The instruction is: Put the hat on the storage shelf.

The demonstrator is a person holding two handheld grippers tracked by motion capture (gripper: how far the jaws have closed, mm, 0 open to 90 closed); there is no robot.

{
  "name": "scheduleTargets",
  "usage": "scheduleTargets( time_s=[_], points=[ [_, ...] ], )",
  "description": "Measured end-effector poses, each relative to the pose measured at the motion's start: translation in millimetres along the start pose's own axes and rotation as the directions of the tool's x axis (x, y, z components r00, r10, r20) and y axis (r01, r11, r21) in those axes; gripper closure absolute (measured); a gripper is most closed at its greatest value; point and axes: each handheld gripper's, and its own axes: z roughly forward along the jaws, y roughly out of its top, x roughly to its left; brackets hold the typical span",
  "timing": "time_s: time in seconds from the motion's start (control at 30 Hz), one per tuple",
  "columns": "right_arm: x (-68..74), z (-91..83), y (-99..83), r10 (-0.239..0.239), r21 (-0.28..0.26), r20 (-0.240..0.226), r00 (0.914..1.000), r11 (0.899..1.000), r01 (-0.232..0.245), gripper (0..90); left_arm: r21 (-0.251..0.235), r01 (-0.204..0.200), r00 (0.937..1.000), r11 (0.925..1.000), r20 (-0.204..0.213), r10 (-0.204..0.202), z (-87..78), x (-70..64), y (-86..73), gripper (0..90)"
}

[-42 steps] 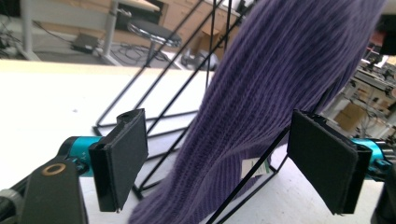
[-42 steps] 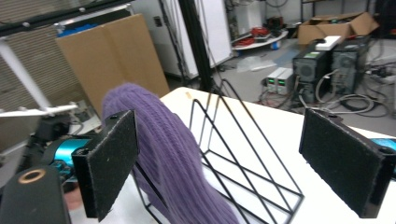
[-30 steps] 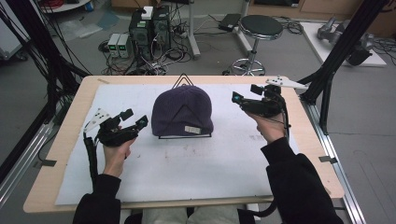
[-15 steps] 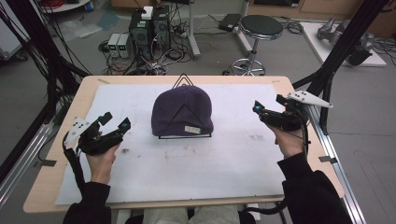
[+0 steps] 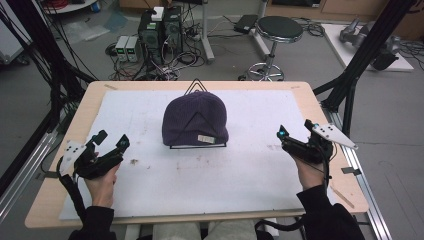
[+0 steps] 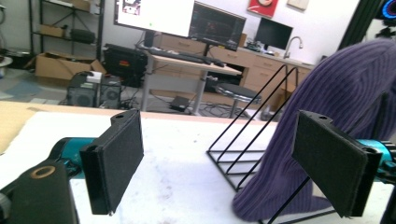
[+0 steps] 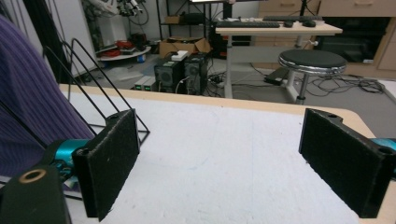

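Left gripper (image 5: 113,139) spread wide, empty; right gripper (image 5: 294,131) likewise. Purple beanie (image 5: 195,119) sits on wire stand (image 5: 197,146) midway between them, well apart from both.

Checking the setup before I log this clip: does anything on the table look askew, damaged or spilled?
Nothing stands out. The purple beanie sits squarely over the black wire stand mid-table, label facing the person. Both the left gripper and right gripper are open, apart from it. The white mat shows only faint smudges.
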Motion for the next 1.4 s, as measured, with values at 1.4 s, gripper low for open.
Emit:
scheduleTargets(
  time_s=[1.4],
  points=[
    [-13.2, 21.2, -81.3, 0.055, -0.050, 0.160, 0.9856, 0.998, -0.047, 11.5, 0.048, -0.052, 0.9959, 0.9975, -0.072, 0.055, -4.7, 12.0, -34.6, 17.5]
  ],
)
